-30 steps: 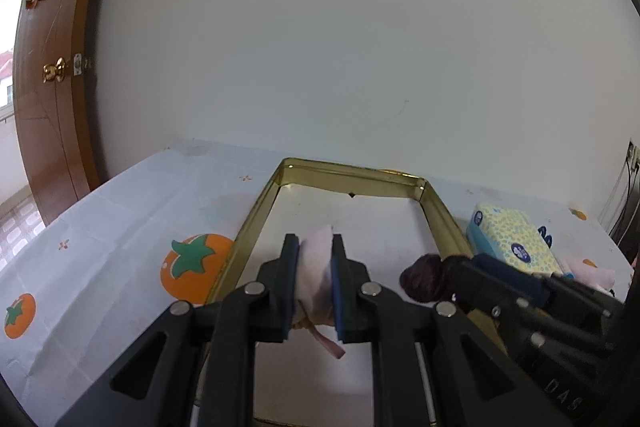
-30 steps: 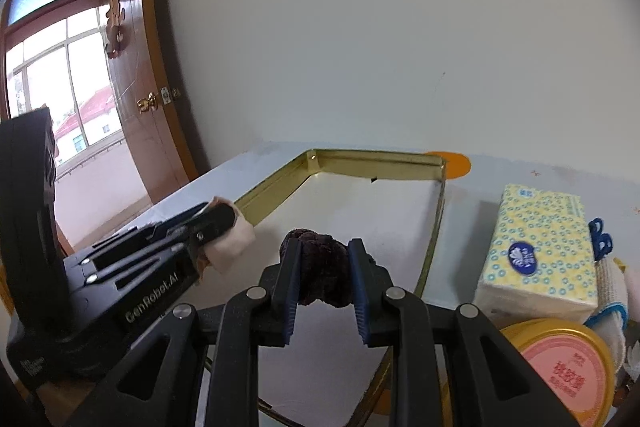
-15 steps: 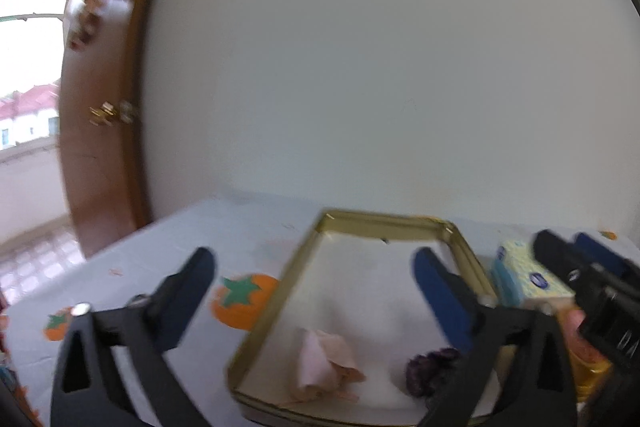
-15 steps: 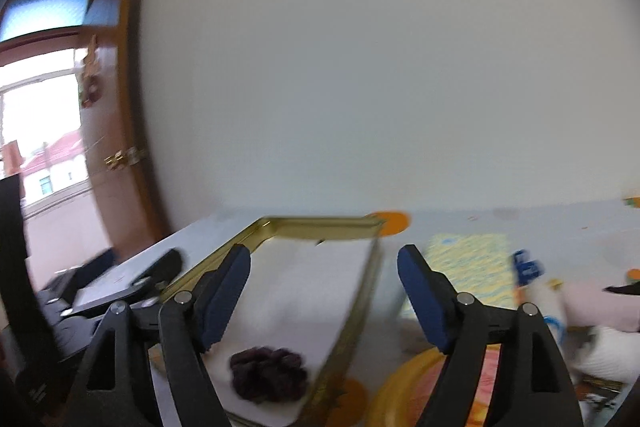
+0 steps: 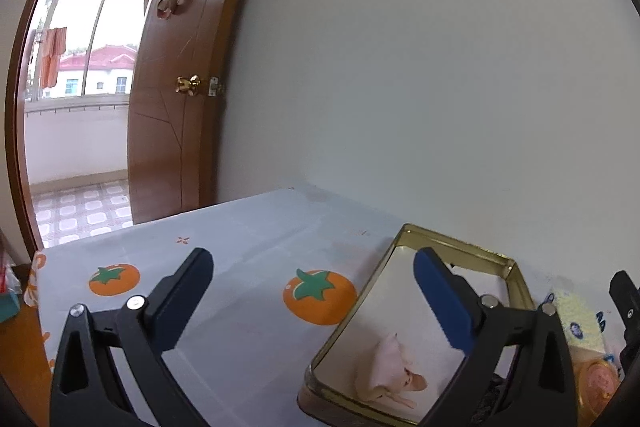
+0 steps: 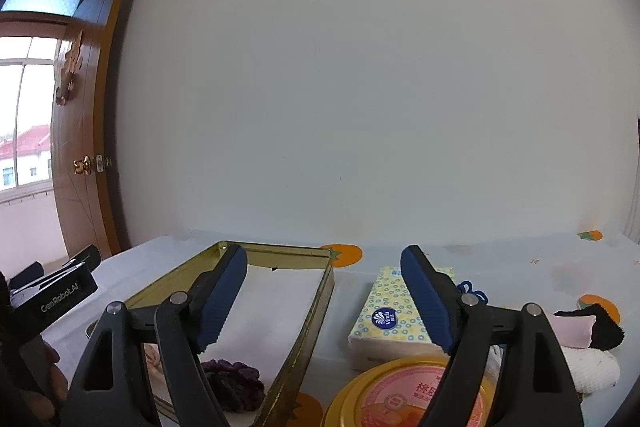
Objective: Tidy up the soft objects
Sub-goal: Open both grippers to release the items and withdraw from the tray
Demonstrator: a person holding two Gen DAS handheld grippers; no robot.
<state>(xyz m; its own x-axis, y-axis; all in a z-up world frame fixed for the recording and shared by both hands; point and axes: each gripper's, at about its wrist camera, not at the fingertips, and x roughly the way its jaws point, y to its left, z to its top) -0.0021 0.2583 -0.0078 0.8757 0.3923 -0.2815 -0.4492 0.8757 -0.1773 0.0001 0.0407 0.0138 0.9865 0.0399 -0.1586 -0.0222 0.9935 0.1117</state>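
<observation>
In the left wrist view, the tablecloth [image 5: 240, 259] lies bare across the centre and lower left, giving open passage. At lower right the gold tray [image 5: 352, 307] walls in 1 pink cloth [image 5: 384, 371].

In the right wrist view, the tissue pack [image 6: 396, 311], yellow lid [image 6: 400, 395] and white knit bundle [image 6: 592, 367] crowd the lower right beside the tray; the dark scrunchie [image 6: 236, 383] sits inside at lower left.

On the table [image 6: 500, 259] a tray [image 6: 320, 307] lies at about 10 o'clock in the right wrist view, with a scrunchie [image 6: 236, 379] in its near end and a cloth piece [image 5: 384, 371] just at the scrunchie's 9 o'clock. A tissue pack [image 6: 392, 319] lies beside the tray at its 3 o'clock. A round tin [image 6: 404, 395] sits at the pack's 6 o'clock, nearer the camera, touching or almost touching it.
</observation>
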